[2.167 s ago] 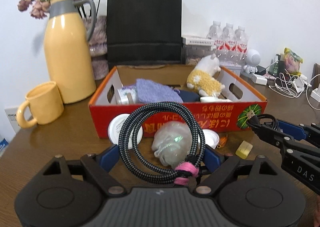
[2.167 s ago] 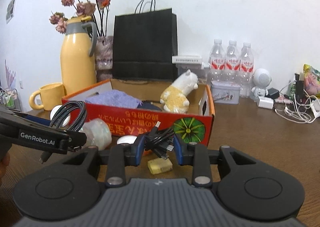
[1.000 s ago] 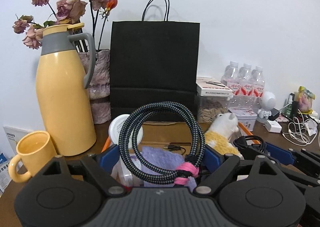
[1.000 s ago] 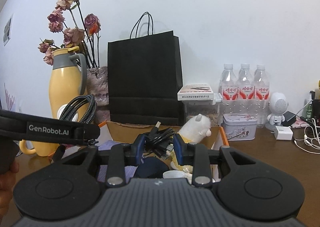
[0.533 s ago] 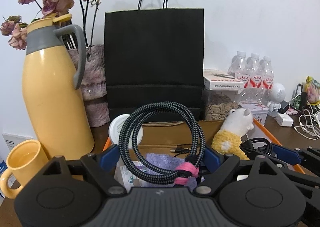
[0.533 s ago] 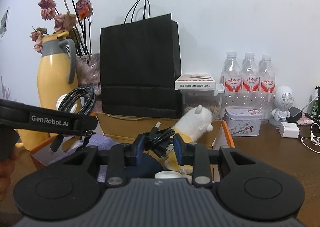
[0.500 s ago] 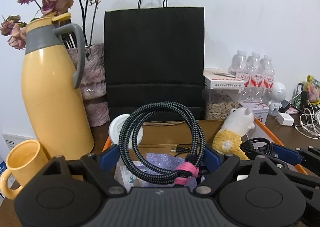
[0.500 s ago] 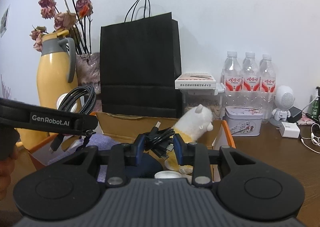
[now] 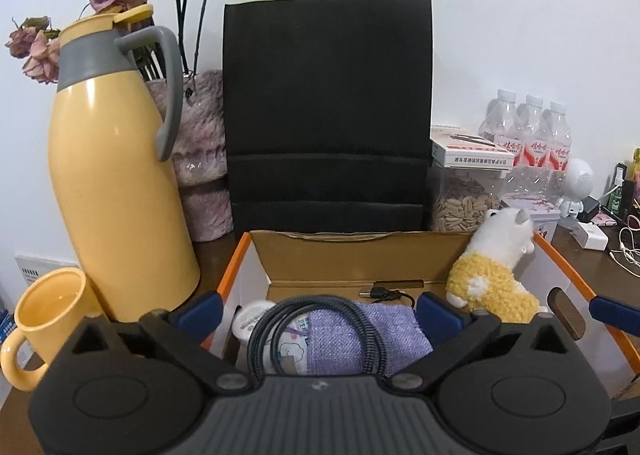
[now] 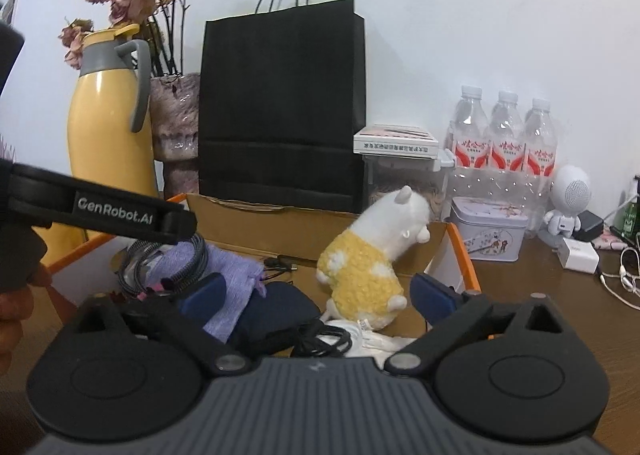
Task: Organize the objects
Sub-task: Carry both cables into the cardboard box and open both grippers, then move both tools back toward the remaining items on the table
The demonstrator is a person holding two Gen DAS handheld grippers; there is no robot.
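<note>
Both grippers hang open over the orange-rimmed cardboard box [image 9: 352,255]. My left gripper [image 9: 320,313] is open; the braided black-and-white cable coil [image 9: 320,331] lies below it on a purple cloth pouch [image 9: 352,339] in the box. It also shows in the right wrist view [image 10: 188,263]. My right gripper [image 10: 320,291] is open; the thin black USB cable [image 10: 324,339] lies in the box beneath it, beside a plush alpaca [image 10: 372,263] and a dark pouch [image 10: 280,315].
Behind the box stand a black paper bag [image 9: 326,115], a yellow thermos [image 9: 116,179], a vase of dried roses [image 9: 200,159] and a yellow mug [image 9: 48,315]. At right are water bottles [image 10: 504,135], a tin [image 10: 488,227], a seed container [image 9: 464,203], chargers and cables.
Both grippers have opened. The braided coil dropped from the left gripper into the box, and the thin black cable dropped from the right gripper into the box.
</note>
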